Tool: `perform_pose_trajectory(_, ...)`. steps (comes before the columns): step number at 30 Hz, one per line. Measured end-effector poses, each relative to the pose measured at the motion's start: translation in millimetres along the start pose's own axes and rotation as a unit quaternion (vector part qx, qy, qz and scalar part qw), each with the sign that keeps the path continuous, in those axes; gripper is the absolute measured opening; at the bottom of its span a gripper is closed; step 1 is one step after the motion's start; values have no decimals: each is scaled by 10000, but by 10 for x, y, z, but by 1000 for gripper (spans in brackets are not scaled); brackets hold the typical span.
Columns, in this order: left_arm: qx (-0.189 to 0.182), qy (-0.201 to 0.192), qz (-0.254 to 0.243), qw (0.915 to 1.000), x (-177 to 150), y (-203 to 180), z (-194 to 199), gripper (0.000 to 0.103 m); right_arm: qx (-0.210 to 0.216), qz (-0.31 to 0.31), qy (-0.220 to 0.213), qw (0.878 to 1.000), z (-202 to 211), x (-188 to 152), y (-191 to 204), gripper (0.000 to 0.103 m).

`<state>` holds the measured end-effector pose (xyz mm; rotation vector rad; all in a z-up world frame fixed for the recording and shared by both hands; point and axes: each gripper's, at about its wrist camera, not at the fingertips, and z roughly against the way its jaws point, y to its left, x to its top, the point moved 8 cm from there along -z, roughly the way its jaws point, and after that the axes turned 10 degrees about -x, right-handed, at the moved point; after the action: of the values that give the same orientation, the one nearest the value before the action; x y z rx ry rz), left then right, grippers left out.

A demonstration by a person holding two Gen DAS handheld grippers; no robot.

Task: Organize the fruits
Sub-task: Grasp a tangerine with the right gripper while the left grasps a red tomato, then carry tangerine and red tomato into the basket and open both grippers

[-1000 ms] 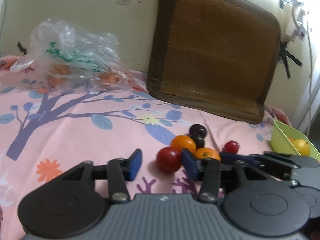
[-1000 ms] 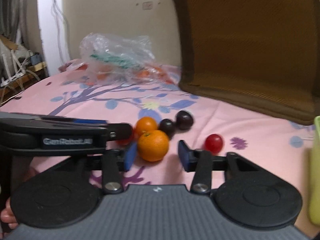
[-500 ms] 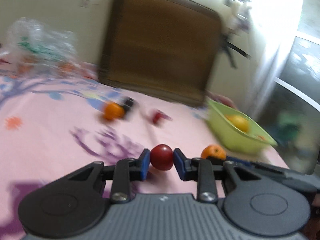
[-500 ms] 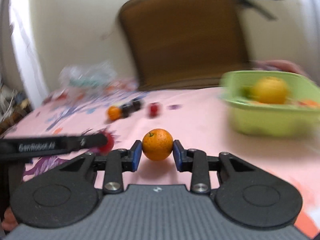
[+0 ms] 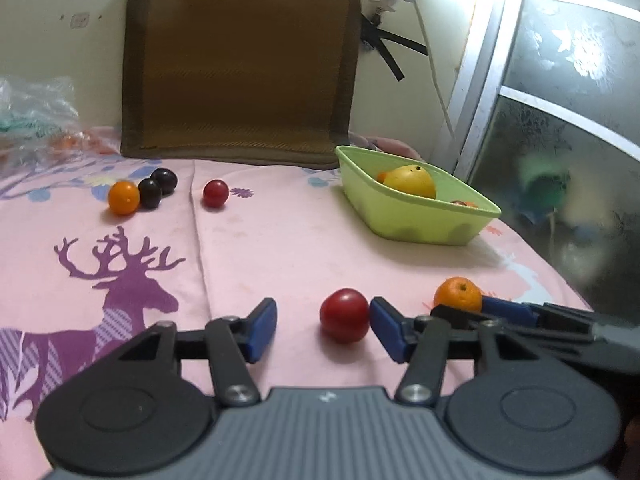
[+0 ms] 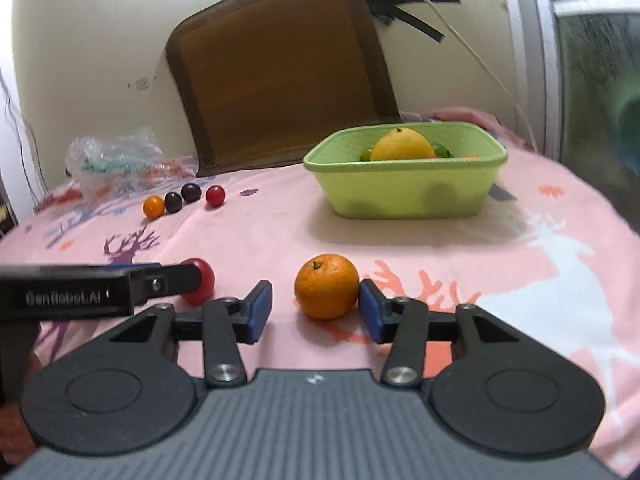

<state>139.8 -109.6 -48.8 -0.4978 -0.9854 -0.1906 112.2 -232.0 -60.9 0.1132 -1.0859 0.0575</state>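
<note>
**Both grippers spread wide, fruit resting on the sheet between the pads**

The left gripper [image 5: 323, 326] stands released, its jaws far apart; the red fruit [image 5: 344, 321] sits on the pink sheet [image 5: 280, 248] against the right-hand pad, with a clear gap on its other side. The right gripper [image 6: 316, 307] is likewise unclenched, and the orange [image 6: 327, 286] lies between its pads, close to the right one.

Bare sheet stretches from both fruits up to the green tub [image 6: 404, 196], whose near rim faces the right gripper. A yellow fruit [image 6: 402, 146] shows above the rim; the tub's other contents are mostly hidden by the wall.

Far left, a small orange [image 5: 124, 198], two dark plums [image 5: 157, 188] and a small red fruit [image 5: 215, 194] sit in a loose row. The plastic bag [image 6: 116, 156] behind them is too blurred to read.
</note>
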Motion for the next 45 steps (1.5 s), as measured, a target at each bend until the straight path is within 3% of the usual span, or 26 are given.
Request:
perform_pose_trajectory(11,77,194,-231,9995,17,-90,-130,55,-10,-137,55,9999,-9,-6,-59,55)
perform_pose_trajectory(17,152,275,-442,9985,9,-157,-168,54,-377,-187,-99,9991,32,1,-106,54)
perform_pose_trajectory(21,170,326,-516,9980,20,-188,-218,50,-417,-189,31,9989,-7,-11,-118,53)
perform_pose_trajectory(23,130,332,-563,9978,23,-209,-234,42,-419,-178,50,9990,-10,-15,-121,53)
perform_pose_trajectory(25,46,355,-667,9971,8,-250,-238,35,-418,-127,53,9990,-11,-19,-110,48)
perform_pose_trajectory(26,12,364,-756,9965,-3,-279,-237,28,-399,-60,57,9992,-15,-22,-89,39)
perform_pose_trajectory(29,-40,354,-903,9953,-22,-331,-217,28,-437,99,4,9990,-5,-23,-47,37)
perform_pose_trajectory(35,-296,208,-700,9969,24,-310,-169,28,-354,-181,-155,9991,50,28,-112,37)
perform_pose_trajectory(39,-463,79,-618,9970,246,-323,-243,28,-289,-375,-469,9978,82,204,-221,37)
perform_pose_trajectory(45,-608,-41,-632,9961,890,-462,-648,29,-610,-590,-1084,9905,-98,846,-646,38)
